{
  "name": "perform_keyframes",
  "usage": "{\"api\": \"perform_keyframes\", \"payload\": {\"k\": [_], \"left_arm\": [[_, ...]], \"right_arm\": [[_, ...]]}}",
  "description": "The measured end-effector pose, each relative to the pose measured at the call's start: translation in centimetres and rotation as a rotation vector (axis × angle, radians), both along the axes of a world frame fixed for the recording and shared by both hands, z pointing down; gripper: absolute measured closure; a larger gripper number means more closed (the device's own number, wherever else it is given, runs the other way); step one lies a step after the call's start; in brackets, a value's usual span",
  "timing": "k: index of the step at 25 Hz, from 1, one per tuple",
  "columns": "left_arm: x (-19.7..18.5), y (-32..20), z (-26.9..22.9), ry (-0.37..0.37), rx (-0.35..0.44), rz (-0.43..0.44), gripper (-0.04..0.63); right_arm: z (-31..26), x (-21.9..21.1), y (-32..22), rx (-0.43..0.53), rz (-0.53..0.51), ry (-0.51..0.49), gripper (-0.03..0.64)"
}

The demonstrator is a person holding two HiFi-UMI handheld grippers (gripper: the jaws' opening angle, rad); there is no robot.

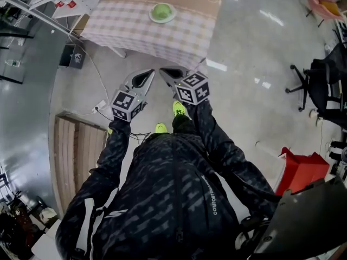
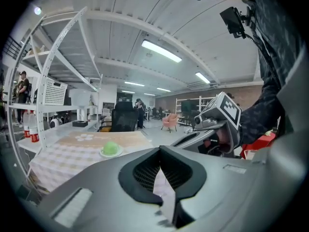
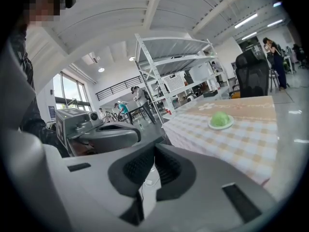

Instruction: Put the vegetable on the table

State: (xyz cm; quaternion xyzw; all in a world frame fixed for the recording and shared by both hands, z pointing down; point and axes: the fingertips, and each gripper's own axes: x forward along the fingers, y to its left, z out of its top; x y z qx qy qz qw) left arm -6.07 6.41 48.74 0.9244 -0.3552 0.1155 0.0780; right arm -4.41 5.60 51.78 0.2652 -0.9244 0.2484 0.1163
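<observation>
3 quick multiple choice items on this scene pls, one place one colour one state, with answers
1. The vegetable is: A on the floor; B on a plate on the table; C on a chair.
2. Its colour: A red; B orange; C green.
3. Jaws of the left gripper and right gripper: A both shut, empty; B both wide open; C gripping the plate.
1 B, it sits on the plate; 2 C, green in every view; 3 A, each gripper view shows jaws together, nothing between.
</observation>
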Motion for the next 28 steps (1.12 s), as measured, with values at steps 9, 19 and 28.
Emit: {"api": "perform_keyframes", "payload": {"k": [9, 19, 28], "left_arm": [[-0.8, 5.2, -1.4, 0.011, 0.026, 0.047, 0.597], [-2.1, 11.4, -2.0, 0.039, 0.041, 0.076, 0.597], [-2.9, 14.5, -1.7, 0.055, 0.023, 0.079, 0.597]], "right_arm": [[-1.7, -1.8, 5.3, 0.035, 0.049, 0.006, 0.613], [-2.5, -3.5, 11.6, 0.057, 0.093, 0.028, 0.614], [-2.2, -4.3, 14.8, 0.048, 0.094, 0.038, 0.614]]}}
